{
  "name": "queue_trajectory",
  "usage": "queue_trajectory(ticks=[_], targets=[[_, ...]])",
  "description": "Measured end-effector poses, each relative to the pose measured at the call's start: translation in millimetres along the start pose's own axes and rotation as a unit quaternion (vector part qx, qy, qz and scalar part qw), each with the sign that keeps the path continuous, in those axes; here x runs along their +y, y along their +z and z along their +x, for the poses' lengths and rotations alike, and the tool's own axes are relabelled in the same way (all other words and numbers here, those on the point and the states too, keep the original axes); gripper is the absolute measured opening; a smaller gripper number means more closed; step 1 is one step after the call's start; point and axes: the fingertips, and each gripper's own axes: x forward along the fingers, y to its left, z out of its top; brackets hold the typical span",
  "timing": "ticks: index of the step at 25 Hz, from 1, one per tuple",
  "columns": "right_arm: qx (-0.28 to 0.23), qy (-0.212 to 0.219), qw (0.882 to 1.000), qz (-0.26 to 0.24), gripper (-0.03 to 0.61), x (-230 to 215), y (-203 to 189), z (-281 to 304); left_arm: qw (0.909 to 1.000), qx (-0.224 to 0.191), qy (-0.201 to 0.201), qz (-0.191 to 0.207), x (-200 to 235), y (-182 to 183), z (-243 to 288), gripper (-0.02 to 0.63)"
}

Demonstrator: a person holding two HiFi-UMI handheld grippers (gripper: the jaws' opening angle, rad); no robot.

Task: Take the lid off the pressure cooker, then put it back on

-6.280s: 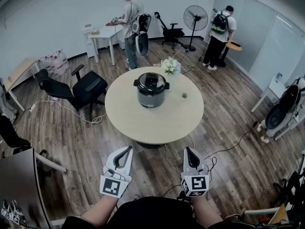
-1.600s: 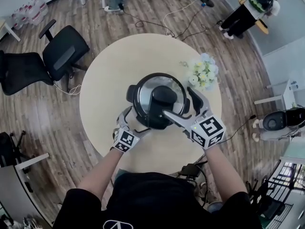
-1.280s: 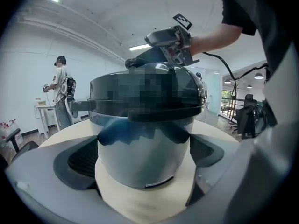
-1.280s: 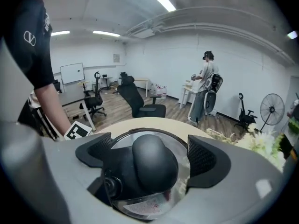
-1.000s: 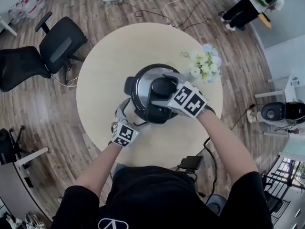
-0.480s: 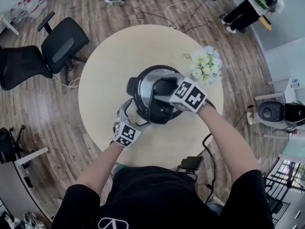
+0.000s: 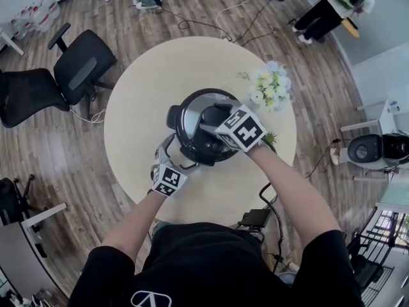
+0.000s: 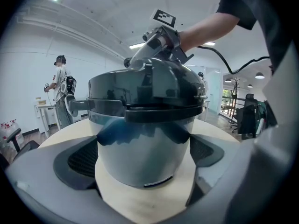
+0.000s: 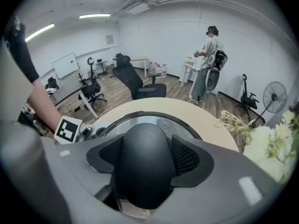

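1. My left claw (image 7: 177,157) is nearest me, low at the table's near side. Its jaws stand wide around the rounded silver-and-black pressure cooker body (image 8: 145,148), pads against its two sides. It braces the pot and has not shifted from the frames before.
2. The change is in my right claw (image 7: 216,121). Its jaws have just been closing, and now they pinch the domed black plastic handle (image 9: 142,167), one mesh pad on each flank.
3. The shiny steel lid with the black rim (image 7: 192,107) sits on the cooker, which stands near the middle of the round pale wooden table (image 7: 147,75). So the grip is made and the lid is not yet off. I judge the unlocking twist comes next.
4. A second ago the right claw hung over the handle with its jaws wider. Since then its marker cube has rolled a little and slid towards the pot's centre, so the twist may be starting.
5. Just beyond the pot, the bunch of white and yellow flowers (image 7: 268,88) stays clear of my right arm.
6. Six seconds back, both claws hung empty, well short of the table.
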Motion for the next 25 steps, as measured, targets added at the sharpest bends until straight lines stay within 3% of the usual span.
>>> queue_trajectory(ticks=[7,10,25], targets=[[-0.023,-0.097,0.988,0.119,0.319,-11,4,-2,1.0,-0.001,0.007,-0.001,0,0,-2,0.591],[-0.042,-0.127,0.982,0.131,0.325,-14,2,-4,1.0,-0.004,0.008,0.001,-1,1,-1,0.591],[-0.035,-0.11,0.987,0.111,0.318,-15,2,-6,1.0,-0.002,0.002,0.002,-1,1,0,0.59]])
